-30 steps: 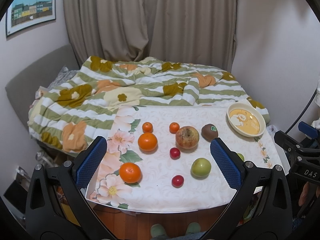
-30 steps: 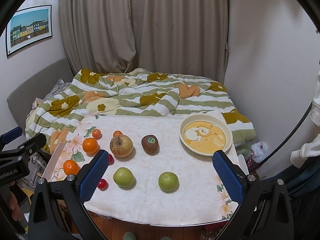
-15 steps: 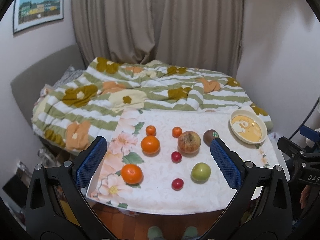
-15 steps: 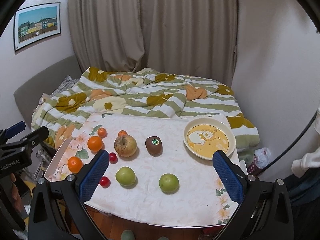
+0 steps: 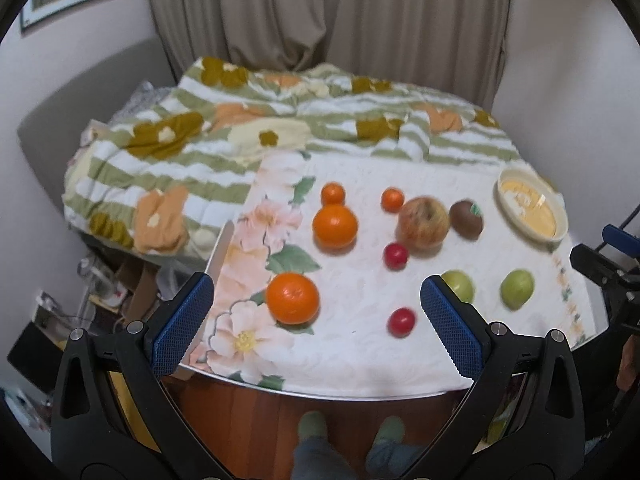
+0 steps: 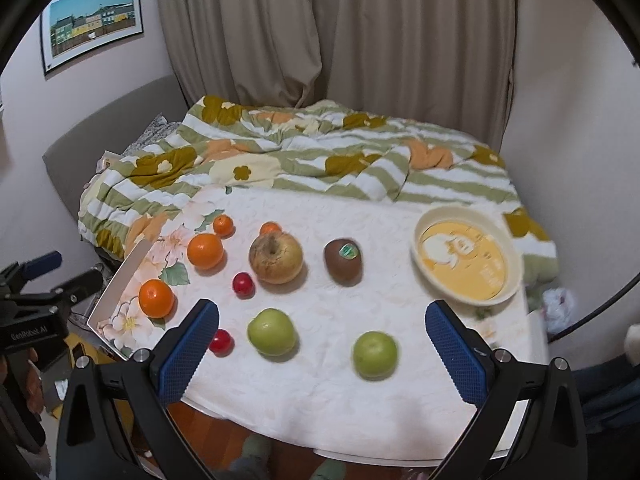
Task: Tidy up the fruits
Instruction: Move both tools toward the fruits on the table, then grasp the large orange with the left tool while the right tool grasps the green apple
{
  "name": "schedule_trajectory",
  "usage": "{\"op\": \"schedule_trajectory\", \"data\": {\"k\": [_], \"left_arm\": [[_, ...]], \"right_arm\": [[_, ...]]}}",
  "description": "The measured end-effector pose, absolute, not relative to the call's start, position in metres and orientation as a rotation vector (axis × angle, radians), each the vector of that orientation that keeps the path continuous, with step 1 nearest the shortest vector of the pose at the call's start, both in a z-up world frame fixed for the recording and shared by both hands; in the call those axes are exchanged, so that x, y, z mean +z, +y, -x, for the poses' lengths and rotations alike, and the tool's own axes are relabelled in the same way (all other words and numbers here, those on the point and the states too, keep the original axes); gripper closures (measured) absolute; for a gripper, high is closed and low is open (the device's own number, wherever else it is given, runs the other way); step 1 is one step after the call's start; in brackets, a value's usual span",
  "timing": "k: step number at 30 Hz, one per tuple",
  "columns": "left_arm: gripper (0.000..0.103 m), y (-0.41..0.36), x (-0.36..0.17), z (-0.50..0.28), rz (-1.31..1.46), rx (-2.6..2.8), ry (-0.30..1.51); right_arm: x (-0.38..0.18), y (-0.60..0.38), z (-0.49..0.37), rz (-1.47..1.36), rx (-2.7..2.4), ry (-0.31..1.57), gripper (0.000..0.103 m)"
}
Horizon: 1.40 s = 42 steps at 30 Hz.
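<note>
Fruit lies spread on a white flowered tablecloth (image 6: 332, 384). Several oranges (image 5: 293, 298) (image 6: 205, 251) sit at the left, two red cherry tomatoes (image 5: 401, 322) (image 6: 243, 284) in the middle. A russet apple (image 6: 275, 258), a brown kiwi (image 6: 343, 261) and two green apples (image 6: 272, 332) (image 6: 375, 354) lie further right. A cream bowl (image 6: 512, 256) with a yellow inside stands empty at the far right. My left gripper (image 5: 316, 318) hovers open above the near edge, over the nearest orange. My right gripper (image 6: 320, 342) hovers open above the green apples. Neither holds anything.
Behind the table is a bed with a green striped flowered quilt (image 6: 320, 148), then curtains (image 6: 332, 28). A framed picture (image 6: 92, 24) hangs at the left. A person's slippered feet (image 5: 312, 428) stand below the table's near edge. Clutter sits on the floor at the left (image 5: 100, 288).
Both grippers have come forward and lower toward the table, so the fruit looks larger. The left wrist view has swung right, showing the second green apple. No fruit has moved.
</note>
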<state>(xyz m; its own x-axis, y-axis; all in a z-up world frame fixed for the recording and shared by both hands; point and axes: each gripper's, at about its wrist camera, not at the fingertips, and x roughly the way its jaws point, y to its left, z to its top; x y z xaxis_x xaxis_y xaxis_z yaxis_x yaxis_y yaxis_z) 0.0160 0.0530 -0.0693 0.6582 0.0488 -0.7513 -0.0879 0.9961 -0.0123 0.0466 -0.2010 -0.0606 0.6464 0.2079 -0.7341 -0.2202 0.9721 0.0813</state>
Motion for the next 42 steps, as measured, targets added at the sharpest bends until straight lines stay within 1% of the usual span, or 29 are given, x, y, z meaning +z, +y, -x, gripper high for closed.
{"op": "schedule_trajectory", "data": {"k": [8,13,18,19,20,21,23,26,29,31,32,35,37,42], "left_arm": [[0.0,0.087,-0.129,-0.049,-0.01,-0.007,0.969],[0.0,0.086,-0.164,-0.066,-0.119,-0.079,1.026],[0.0,0.076,-0.186,-0.076,-0.233,-0.137,1.053],[0.003,0.074,-0.19,-0.078,-0.254,-0.142,1.061],[0.007,0.073,-0.194,-0.081,-0.272,-0.15,1.073],[0.009,0.072,-0.198,-0.083,-0.28,-0.164,1.087],[0.009,0.073,-0.203,-0.085,-0.273,-0.187,1.104],[0.01,0.073,-0.208,-0.089,-0.262,-0.214,1.117],[0.023,0.073,-0.211,-0.093,-0.263,-0.227,1.13],[0.029,0.073,-0.214,-0.093,-0.266,-0.232,1.139],[0.035,0.072,-0.215,-0.092,-0.262,-0.241,1.144],[0.035,0.076,-0.214,-0.092,-0.248,-0.253,1.147],[0.035,0.077,-0.214,-0.093,-0.235,-0.257,1.148],[0.036,0.084,-0.212,-0.092,-0.212,-0.265,1.153]], "right_arm": [[-0.112,-0.167,-0.058,-0.031,0.171,0.922,0.0],[-0.142,-0.16,-0.064,-0.055,0.109,0.974,0.0],[-0.164,-0.154,-0.069,-0.068,0.056,1.012,0.0],[-0.168,-0.153,-0.072,-0.071,0.049,1.019,0.001],[-0.172,-0.152,-0.072,-0.074,0.044,1.025,0.003],[-0.176,-0.151,-0.074,-0.081,0.042,1.037,0.006],[-0.181,-0.15,-0.076,-0.091,0.04,1.053,0.009],[-0.187,-0.145,-0.077,-0.093,0.037,1.066,0.009],[-0.19,-0.141,-0.078,-0.094,0.032,1.073,0.01],[-0.193,-0.14,-0.081,-0.098,0.033,1.079,0.014],[-0.194,-0.138,-0.083,-0.096,0.035,1.084,0.015],[-0.197,-0.133,-0.087,-0.081,0.045,1.092,0.021],[-0.199,-0.13,-0.09,-0.073,0.052,1.099,0.027],[-0.2,-0.124,-0.093,-0.063,0.063,1.102,0.029]]}}
